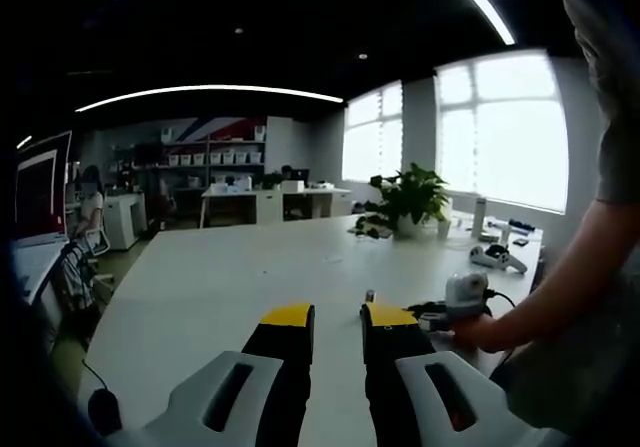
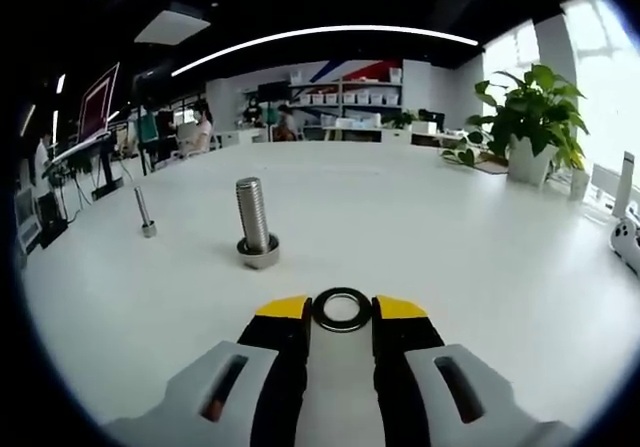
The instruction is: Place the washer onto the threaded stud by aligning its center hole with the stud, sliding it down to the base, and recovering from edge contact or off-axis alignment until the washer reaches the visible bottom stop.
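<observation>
Steel washer (image 2: 342,309), dark ring, lay flat on the white table (image 2: 420,227) between the yellow-tipped jaws of the right gripper (image 2: 342,312); whether the jaws pinched it or merely flanked it could not be told. Threaded stud (image 2: 254,217) stood upright on its base, apart from the washer and beyond it. Thin metal pin (image 2: 144,210) stood further left. Potted plant (image 2: 532,117) sat at the far right. Left gripper (image 1: 338,319) hovered over the table, jaws apart, nothing between them.
</observation>
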